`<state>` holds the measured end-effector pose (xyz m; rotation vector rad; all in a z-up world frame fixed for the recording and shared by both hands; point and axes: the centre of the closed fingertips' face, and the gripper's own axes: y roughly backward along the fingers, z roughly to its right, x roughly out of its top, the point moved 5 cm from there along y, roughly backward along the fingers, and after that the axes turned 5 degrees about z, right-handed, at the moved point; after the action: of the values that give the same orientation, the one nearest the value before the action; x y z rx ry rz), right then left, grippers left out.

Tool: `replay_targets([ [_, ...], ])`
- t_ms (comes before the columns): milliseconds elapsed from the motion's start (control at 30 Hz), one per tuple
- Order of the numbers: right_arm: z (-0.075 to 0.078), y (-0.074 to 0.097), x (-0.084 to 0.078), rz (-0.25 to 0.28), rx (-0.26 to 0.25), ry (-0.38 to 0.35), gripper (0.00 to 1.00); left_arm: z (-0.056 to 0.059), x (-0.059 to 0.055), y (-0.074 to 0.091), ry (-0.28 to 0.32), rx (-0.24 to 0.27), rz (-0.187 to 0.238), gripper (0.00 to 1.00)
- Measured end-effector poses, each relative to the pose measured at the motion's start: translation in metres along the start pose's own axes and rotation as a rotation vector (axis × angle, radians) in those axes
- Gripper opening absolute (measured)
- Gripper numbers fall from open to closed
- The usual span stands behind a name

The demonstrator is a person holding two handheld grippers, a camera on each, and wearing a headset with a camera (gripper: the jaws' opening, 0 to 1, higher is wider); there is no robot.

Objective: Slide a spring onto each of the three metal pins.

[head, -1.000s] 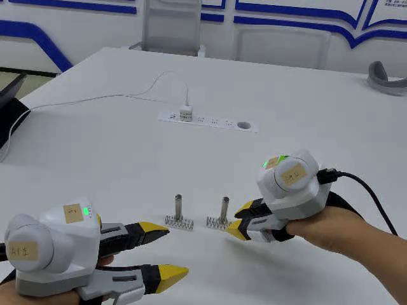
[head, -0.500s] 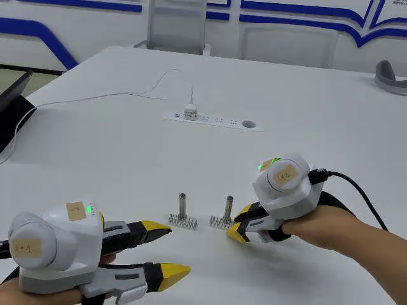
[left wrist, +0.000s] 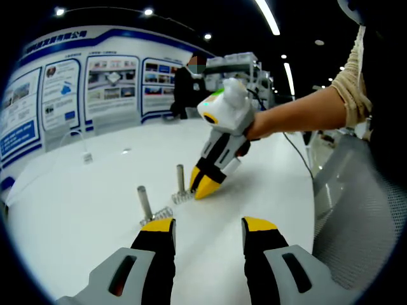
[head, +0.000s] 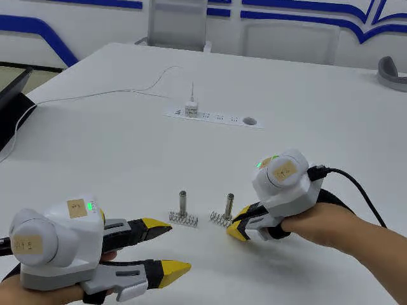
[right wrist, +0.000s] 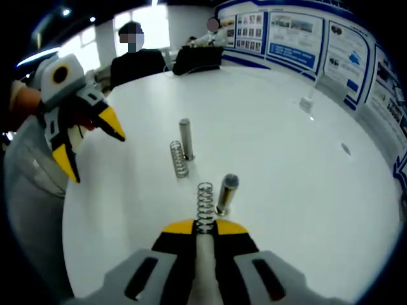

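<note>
Two metal pins stand upright on the white table (head: 114, 146): the left pin (head: 183, 201) and the right pin (head: 229, 204). A spring (head: 183, 220) lies at the left pin's foot. A second spring (head: 220, 220) lies beside the right pin, and my right gripper (head: 236, 229) is shut on its end. In the right gripper view this spring (right wrist: 205, 203) sticks out from the shut jaws, next to the right pin (right wrist: 226, 190). My left gripper (head: 169, 248) hovers open at the near left with nothing between its fingers, apart from the pins (left wrist: 145, 202).
A white power strip (head: 216, 117) with a plugged adapter and a cable lies mid-table. A chair (head: 178, 25) stands at the far edge, and a grey curved object (head: 391, 70) is at the far right. A dark object (head: 9, 101) lies beyond the table's left edge.
The head camera has shifted a little. My right gripper stays at the spring by the right pin, and the left gripper stays open at the near left.
</note>
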<state>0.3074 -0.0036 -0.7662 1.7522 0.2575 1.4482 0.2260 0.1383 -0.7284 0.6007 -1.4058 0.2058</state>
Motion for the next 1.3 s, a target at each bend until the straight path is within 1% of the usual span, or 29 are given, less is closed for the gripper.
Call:
replay_targets([
  [167,-0.003,0.002,-0.001,-0.009,0.003,0.01,0.12,0.0,0.0,0.0,-0.003,-0.003,-0.003,0.42],
  [333,-0.01,0.007,-0.002,-0.017,0.015,0.036,0.12,0.0,0.0,-0.001,-0.007,-0.007,-0.008,0.42],
  [567,-0.021,0.018,0.003,-0.006,0.035,0.07,0.12,0.0,0.001,-0.003,-0.017,-0.016,-0.011,0.42],
  [633,-0.027,0.023,0.004,0.001,0.057,0.079,0.12,0.0,0.003,-0.004,-0.023,-0.021,-0.013,0.42],
  [767,-0.036,0.03,0.007,0.007,0.083,0.103,0.12,0.001,0.004,-0.006,-0.031,-0.03,-0.014,0.42],
  [933,-0.05,0.038,0.012,0.016,0.127,0.149,0.12,0.004,0.006,-0.009,-0.039,-0.045,-0.016,0.42],
  [1000,-0.057,0.041,0.015,0.017,0.152,0.175,0.12,0.005,0.006,-0.01,-0.041,-0.052,-0.017,0.41],
  [1300,-0.073,0.047,0.024,0.018,0.201,0.235,0.12,0.009,0.007,-0.012,-0.055,-0.075,-0.02,0.4],
])
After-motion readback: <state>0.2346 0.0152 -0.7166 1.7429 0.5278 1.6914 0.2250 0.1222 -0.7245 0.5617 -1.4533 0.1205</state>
